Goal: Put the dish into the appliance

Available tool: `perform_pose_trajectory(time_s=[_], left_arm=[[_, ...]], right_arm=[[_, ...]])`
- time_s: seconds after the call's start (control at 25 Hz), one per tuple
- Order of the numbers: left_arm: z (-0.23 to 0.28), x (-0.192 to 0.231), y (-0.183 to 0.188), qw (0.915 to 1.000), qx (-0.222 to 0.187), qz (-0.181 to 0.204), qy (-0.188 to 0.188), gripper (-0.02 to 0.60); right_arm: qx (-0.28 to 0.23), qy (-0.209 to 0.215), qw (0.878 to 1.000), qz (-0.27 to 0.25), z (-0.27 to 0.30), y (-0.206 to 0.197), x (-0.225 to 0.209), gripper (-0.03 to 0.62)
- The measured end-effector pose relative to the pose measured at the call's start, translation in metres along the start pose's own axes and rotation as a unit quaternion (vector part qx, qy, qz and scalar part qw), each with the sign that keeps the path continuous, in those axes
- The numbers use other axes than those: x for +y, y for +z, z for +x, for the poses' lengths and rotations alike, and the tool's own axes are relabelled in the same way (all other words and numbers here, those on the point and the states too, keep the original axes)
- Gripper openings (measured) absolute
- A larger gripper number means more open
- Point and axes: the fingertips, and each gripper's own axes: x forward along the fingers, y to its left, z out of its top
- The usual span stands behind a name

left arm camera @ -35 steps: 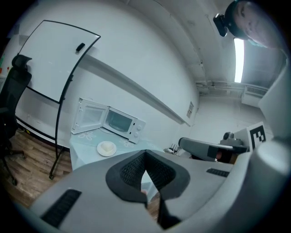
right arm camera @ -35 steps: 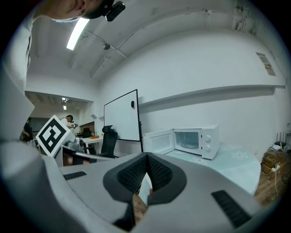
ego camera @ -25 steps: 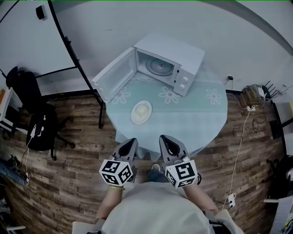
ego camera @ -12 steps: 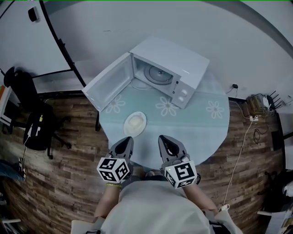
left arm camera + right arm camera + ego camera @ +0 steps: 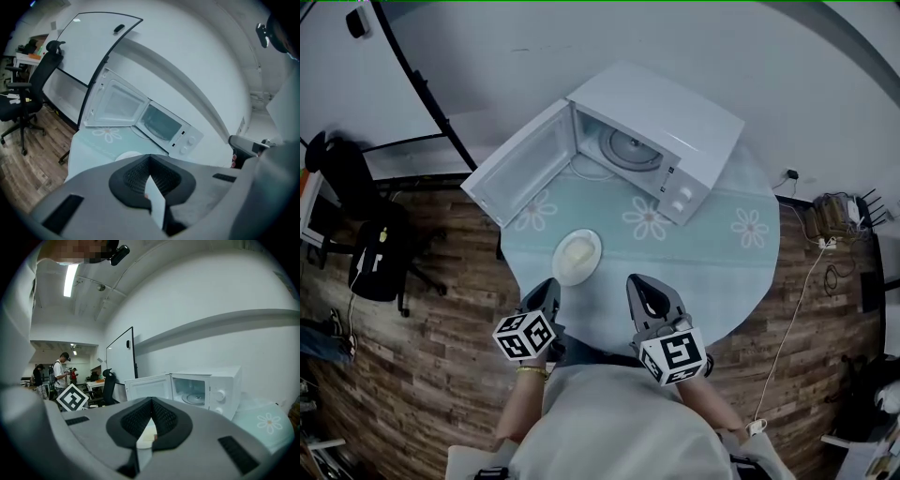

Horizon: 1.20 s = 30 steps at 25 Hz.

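The left gripper [image 5: 544, 292] has its fingers pressed together, and so does the right gripper [image 5: 644, 291]. Both hover side by side over the near edge of the round worktop [image 5: 722, 267]. The dish [image 5: 577, 256], a pale plate, lies on the worktop just beyond the left gripper. Farther off stands the white microwave [image 5: 675, 122], its door [image 5: 520, 161] swung open to the left, with the turntable [image 5: 628, 148] showing inside.
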Motion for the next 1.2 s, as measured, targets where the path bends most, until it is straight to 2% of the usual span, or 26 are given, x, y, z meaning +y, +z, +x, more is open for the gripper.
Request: perform_pose_trajectory(time_s=[0.28,0.48,0.52,0.6,0.68,0.8,1.0,1.08,1.12,1.2], left_arm=[[0.032,0.043,-0.024,0.9956,0.05,-0.078,0.009,0.009],[0.051,0.07,-0.052,0.9847,0.092,-0.146,0.023,0.009],[0.054,0.073,-0.058,0.981,0.1,-0.165,0.02,0.009],[0.061,0.078,-0.067,0.971,0.11,-0.212,0.012,0.061],[0.065,0.084,-0.076,0.9564,0.113,-0.269,0.014,0.121],[0.068,0.094,-0.084,0.9345,0.108,-0.338,0.026,0.149],[0.08,0.093,-0.085,0.9134,0.112,-0.391,0.008,0.149],[0.084,0.093,-0.086,0.9053,0.115,-0.409,0.01,0.147],[0.085,0.095,-0.088,0.9039,0.119,-0.411,0.017,0.138],[0.084,0.098,-0.092,0.9046,0.127,-0.406,0.031,0.058]], right_arm=[[0.011,-0.017,1.0,0.009,0.025,-0.006,-0.016,0.005],[0.021,-0.025,0.999,0.014,0.042,-0.01,-0.024,0.005],[0.023,-0.025,0.999,0.015,0.046,-0.011,-0.025,0.005],[0.027,-0.027,0.999,0.015,0.051,-0.012,-0.027,0.005],[0.03,-0.028,0.999,0.016,0.056,-0.013,-0.028,0.006],[0.033,-0.032,0.999,0.018,0.06,-0.014,-0.03,0.006],[0.038,-0.038,0.998,0.021,0.065,-0.017,-0.032,0.006],[0.039,-0.041,0.998,0.021,0.065,-0.018,-0.033,0.006],[0.04,-0.043,0.998,0.021,0.065,-0.018,-0.034,0.006],[0.04,-0.047,0.998,0.022,0.065,-0.018,-0.035,0.005]])
